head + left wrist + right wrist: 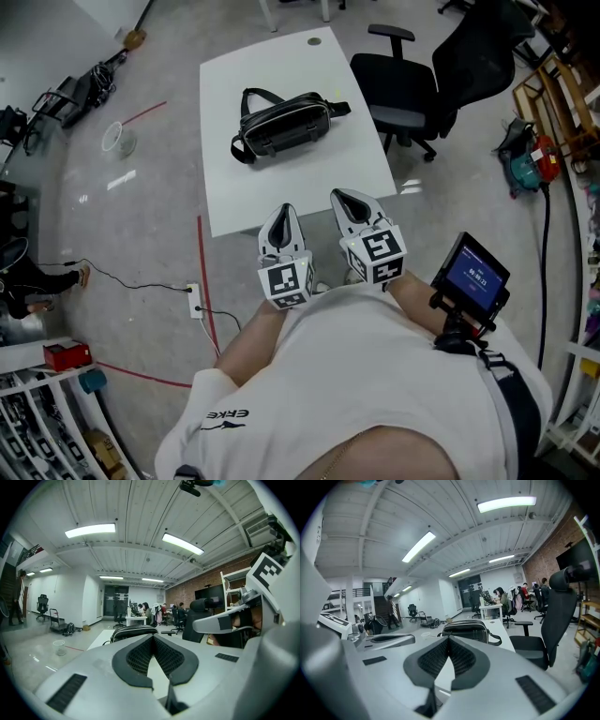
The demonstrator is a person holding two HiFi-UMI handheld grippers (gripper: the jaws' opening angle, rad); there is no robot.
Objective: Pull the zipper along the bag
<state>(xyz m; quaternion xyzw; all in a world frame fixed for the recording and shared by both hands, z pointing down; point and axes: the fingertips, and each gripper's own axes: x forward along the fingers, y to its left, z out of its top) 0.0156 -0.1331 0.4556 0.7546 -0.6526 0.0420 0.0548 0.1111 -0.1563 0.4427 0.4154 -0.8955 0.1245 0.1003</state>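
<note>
Left gripper (283,212) and right gripper (346,197), both clenched on nothing, hang well short of the black waist bag (281,125) on the white table (281,202); its zipper is seemingly too small to read, so this fits approach or withdrawal.

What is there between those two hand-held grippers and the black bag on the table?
Nothing visible. Only bare white table lies between the left hand-held gripper, the right hand-held gripper and the bag.

bag (284,125) on table (281,199), chair (405,92) to R
</note>
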